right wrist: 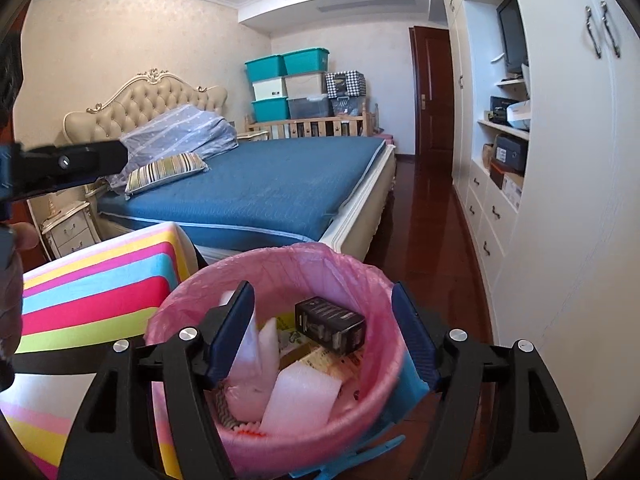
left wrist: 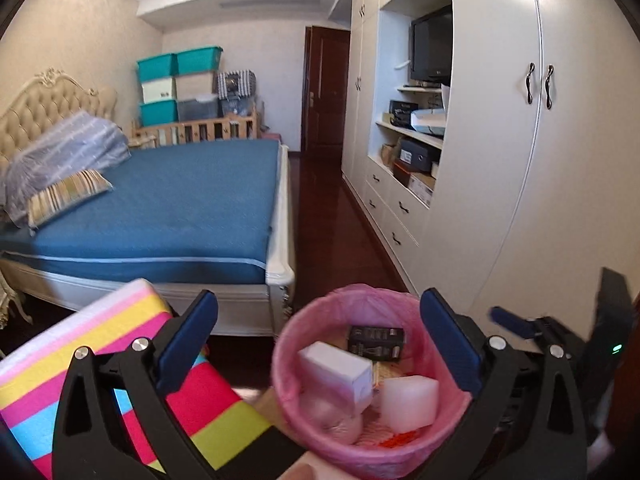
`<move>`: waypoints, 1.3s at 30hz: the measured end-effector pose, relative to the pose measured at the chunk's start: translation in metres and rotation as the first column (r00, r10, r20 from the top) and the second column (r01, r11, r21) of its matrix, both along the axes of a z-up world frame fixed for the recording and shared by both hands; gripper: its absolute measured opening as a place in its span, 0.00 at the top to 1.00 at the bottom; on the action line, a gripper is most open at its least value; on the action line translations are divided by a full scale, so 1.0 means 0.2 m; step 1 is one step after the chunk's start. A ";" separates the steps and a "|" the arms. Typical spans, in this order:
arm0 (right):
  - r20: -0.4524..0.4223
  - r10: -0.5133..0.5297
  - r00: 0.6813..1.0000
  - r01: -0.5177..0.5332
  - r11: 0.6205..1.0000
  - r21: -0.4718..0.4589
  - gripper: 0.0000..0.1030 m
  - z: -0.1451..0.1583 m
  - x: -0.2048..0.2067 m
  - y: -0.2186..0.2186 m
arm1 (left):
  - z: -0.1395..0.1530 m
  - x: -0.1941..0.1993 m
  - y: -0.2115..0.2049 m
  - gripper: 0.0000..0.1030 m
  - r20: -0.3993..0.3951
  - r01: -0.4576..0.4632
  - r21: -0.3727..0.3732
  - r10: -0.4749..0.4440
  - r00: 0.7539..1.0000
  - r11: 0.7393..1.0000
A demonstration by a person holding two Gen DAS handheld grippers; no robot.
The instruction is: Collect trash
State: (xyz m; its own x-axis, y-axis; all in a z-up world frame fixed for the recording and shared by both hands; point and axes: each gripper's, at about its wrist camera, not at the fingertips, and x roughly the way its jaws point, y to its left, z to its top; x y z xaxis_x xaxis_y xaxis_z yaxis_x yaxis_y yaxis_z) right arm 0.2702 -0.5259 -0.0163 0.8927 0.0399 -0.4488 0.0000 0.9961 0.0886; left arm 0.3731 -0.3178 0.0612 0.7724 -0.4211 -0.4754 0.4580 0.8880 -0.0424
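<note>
Left gripper (left wrist: pixel 320 348) nearest the lens, released, nothing between its pads. Striped cloth (left wrist: pixel 100 364) at 9 o'clock. Pink-lined bin (left wrist: pixel 360 384) at 6 o'clock held white box (left wrist: pixel 336 372), black box (left wrist: pixel 376 342), foam block (left wrist: pixel 408 402). Right gripper (right wrist: pixel 324 344) over the bin, released, pads gripping nothing. Blue bed (left wrist: pixel 168 204) beyond.

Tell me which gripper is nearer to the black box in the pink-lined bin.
Right. The right gripper hangs open over the bin, the black box showing between its fingers. The left gripper, also open and empty, hangs over the bin's near side, the box beyond its fingertips.
</note>
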 end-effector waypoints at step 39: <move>-0.031 -0.037 0.999 0.033 0.993 -0.111 0.18 0.06 -0.78 0.40 | -0.29 -0.88 0.45 0.05 0.124 0.005 0.050 -0.011 0.992 0.999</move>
